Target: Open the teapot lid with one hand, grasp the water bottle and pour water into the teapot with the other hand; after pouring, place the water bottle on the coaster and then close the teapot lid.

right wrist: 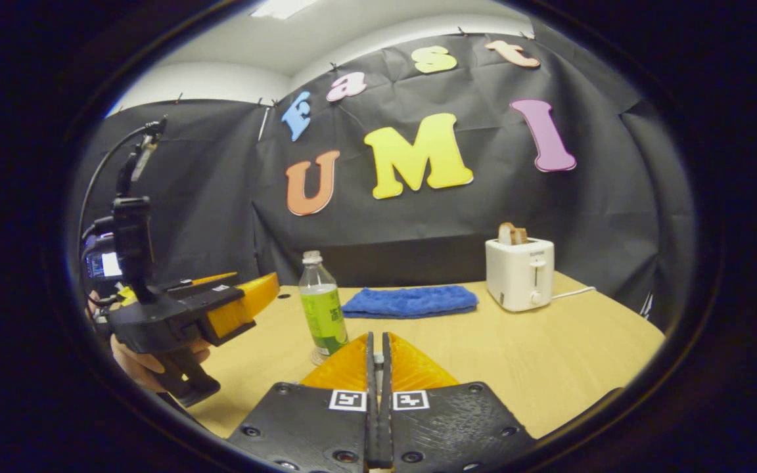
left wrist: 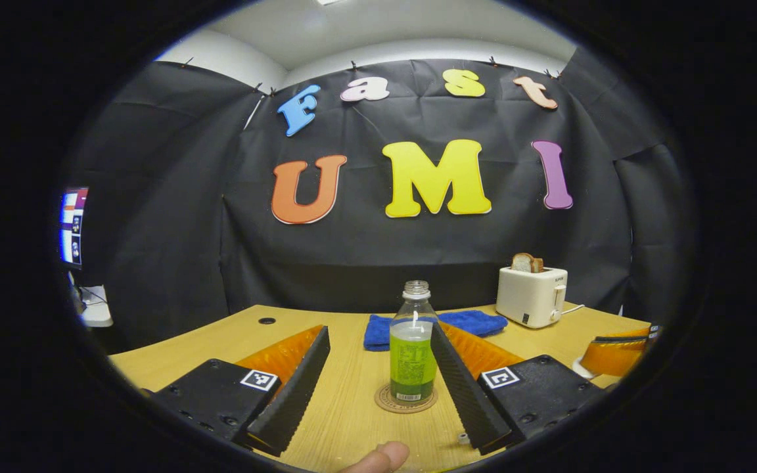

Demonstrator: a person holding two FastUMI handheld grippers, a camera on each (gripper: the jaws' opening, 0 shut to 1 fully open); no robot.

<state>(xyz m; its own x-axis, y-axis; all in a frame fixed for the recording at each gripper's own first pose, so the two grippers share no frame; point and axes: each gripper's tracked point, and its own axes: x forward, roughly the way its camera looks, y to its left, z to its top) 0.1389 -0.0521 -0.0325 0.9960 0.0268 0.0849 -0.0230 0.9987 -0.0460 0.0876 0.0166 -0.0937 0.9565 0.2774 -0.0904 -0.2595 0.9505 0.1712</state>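
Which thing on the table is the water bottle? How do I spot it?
Find the wooden table and the blue cloth at its back. Just in front of the cloth's left end, the water bottle stands upright on a round coaster. It alone is clear, with a green label.

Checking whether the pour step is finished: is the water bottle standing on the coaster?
Yes: in the left gripper view the water bottle stands upright on the round coaster.

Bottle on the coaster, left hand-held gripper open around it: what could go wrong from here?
1. The bottle looks uncapped and part full; a bump from the open left hand-held gripper could tip it and spill it.
2. The coaster is barely wider than the bottle, so it could be dragged along.
3. The blue cloth lies just behind, in any spill's path.
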